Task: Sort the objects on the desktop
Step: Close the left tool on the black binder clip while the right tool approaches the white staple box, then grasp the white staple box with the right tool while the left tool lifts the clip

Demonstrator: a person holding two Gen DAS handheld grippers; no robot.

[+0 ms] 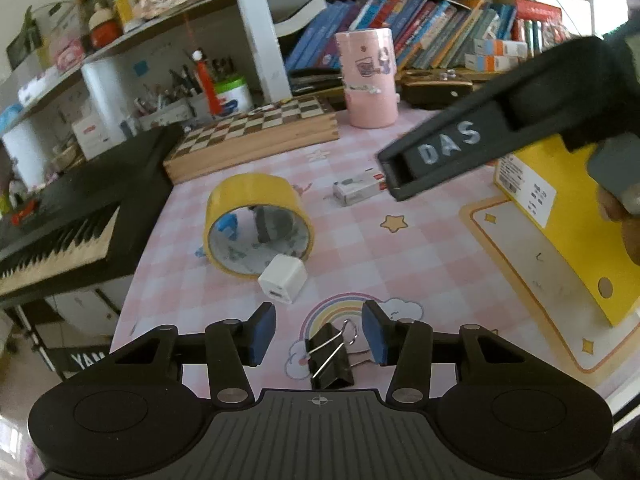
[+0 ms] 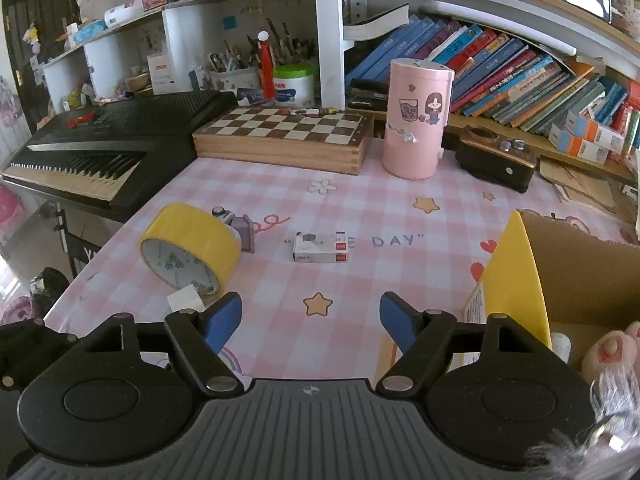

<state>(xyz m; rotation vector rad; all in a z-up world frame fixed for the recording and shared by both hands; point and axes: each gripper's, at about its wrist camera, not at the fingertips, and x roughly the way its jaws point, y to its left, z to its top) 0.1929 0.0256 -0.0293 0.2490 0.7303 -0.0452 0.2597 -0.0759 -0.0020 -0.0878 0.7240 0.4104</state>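
A black binder clip (image 1: 328,362) lies on the pink checked desk mat (image 1: 400,248), between the blue pads of my left gripper (image 1: 318,334). The pads stand a little off the clip on both sides, so this gripper is open. Just ahead sit a white charger cube (image 1: 282,280), a yellow tape roll (image 1: 256,224) on its edge and a small white box (image 1: 360,190). My right gripper (image 2: 310,320) hangs open and empty over a star print, with the tape roll (image 2: 188,248) to its left, the small white box (image 2: 320,246) ahead and a yellow carton (image 2: 520,280) at its right.
A chessboard box (image 2: 280,136), a pink canister (image 2: 416,120) and a black radio-like box (image 2: 496,160) line the back of the desk. A black keyboard (image 2: 100,152) borders the left. The right gripper's black body (image 1: 460,148) crosses the left wrist view above the carton (image 1: 560,220).
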